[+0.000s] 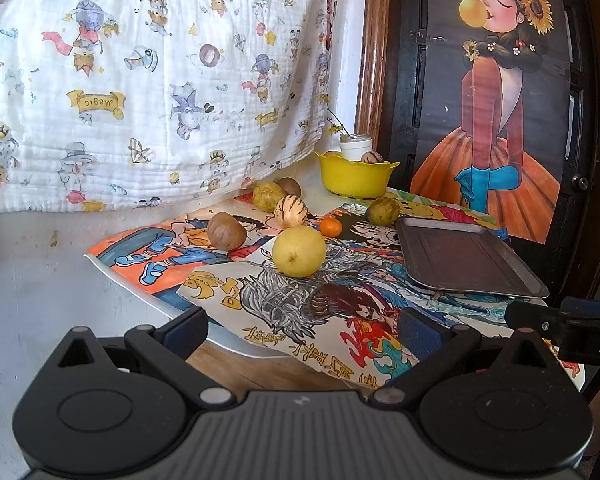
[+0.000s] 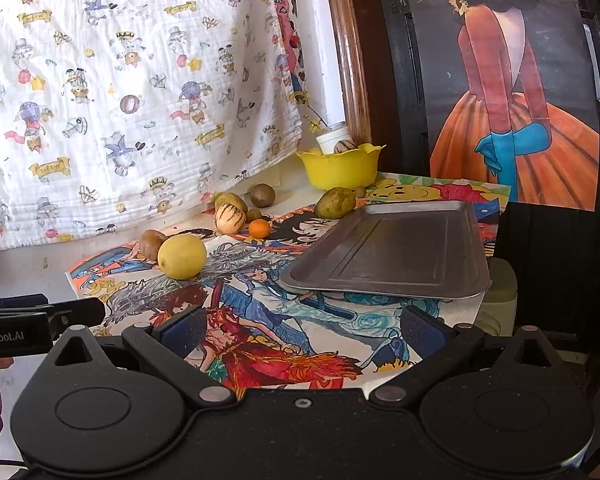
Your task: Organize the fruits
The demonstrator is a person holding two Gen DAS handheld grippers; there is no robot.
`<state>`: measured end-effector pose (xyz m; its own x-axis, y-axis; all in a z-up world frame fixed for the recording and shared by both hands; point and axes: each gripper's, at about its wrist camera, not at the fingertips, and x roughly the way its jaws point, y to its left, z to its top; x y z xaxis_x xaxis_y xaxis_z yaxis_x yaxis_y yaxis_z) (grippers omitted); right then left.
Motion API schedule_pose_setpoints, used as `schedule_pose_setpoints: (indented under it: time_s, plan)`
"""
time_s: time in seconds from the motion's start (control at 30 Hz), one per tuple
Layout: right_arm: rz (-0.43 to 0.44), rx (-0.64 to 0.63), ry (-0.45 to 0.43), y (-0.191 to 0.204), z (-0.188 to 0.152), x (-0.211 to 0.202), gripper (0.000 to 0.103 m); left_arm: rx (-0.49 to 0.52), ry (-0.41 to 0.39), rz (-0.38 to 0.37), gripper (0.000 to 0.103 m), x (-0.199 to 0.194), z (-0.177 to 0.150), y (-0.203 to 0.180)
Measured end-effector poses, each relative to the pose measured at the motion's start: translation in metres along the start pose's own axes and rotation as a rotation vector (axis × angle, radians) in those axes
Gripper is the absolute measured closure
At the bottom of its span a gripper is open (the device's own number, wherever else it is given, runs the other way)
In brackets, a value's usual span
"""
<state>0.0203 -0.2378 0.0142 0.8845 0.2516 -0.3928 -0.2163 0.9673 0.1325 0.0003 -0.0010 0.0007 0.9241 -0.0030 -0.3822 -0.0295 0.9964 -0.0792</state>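
Note:
Loose fruits lie on a table covered with cartoon posters: a big yellow lemon [image 1: 299, 251] [image 2: 182, 256], a brown kiwi [image 1: 226, 231] [image 2: 151, 244], a striped cream melon [image 1: 290, 211] [image 2: 229, 218], a small orange [image 1: 330, 227] [image 2: 259, 228], a green mango [image 1: 382, 211] [image 2: 335, 202]. A bare metal tray [image 1: 468, 258] [image 2: 396, 250] sits to the right. A yellow bowl [image 1: 356, 178] [image 2: 340, 168] at the back holds fruit. My left gripper [image 1: 302, 330] hangs open before the table edge, well short of the lemon. My right gripper [image 2: 302, 330] is open over the posters, holding nothing.
A patterned white cloth [image 1: 152, 80] hangs behind the table at left. A dark door with a poster of a girl [image 1: 496, 100] stands at the right. A white jar [image 1: 356, 146] sits behind the bowl. More brownish fruits [image 1: 269, 196] lie near the cloth.

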Motion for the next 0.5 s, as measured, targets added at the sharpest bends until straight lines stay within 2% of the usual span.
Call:
schedule_pose_setpoints:
  time_s: [0.5]
  plan:
    - [0.002, -0.001, 0.006, 0.0007, 0.001, 0.0027, 0.0, -0.002, 0.001, 0.0, 0.0, 0.0002, 0.0001, 0.0003]
